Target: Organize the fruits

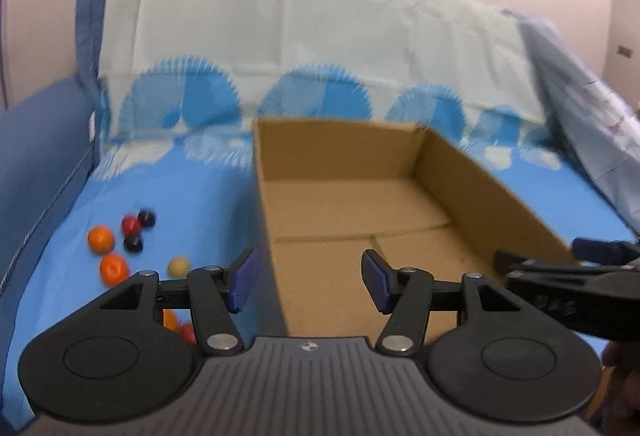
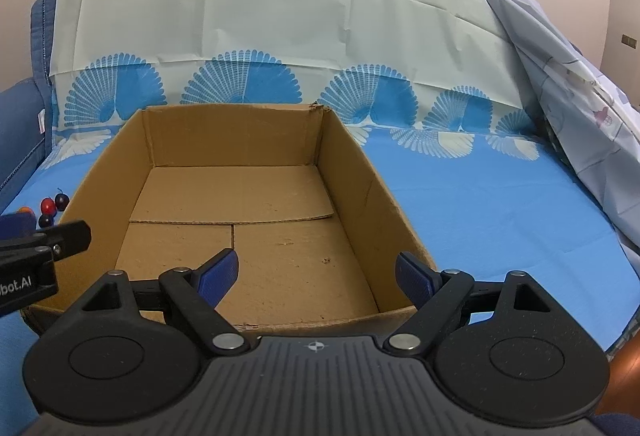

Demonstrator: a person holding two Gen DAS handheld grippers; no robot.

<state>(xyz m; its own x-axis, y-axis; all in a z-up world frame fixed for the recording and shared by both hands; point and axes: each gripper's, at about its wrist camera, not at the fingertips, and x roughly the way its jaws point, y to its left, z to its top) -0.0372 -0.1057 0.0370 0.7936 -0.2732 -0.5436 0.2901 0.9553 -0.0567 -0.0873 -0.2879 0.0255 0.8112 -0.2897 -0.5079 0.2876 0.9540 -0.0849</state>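
Both grippers hang over the near edge of an open cardboard box (image 2: 240, 192), each with its blue-padded fingers spread wide and nothing between them. Ahead of the right gripper (image 2: 316, 278) lies the box's bare floor, with its near wall just under the fingers. Beyond the left gripper (image 1: 308, 282) stands the box's left wall. Off to that gripper's left, on the blue patterned cloth (image 1: 192, 196), lie the fruits: two oranges (image 1: 114, 268), a red fruit (image 1: 130, 224), two dark plums (image 1: 146, 218) and a pale yellow ball (image 1: 179, 266) closest to the left finger. More orange and red pieces peek out beneath that finger.
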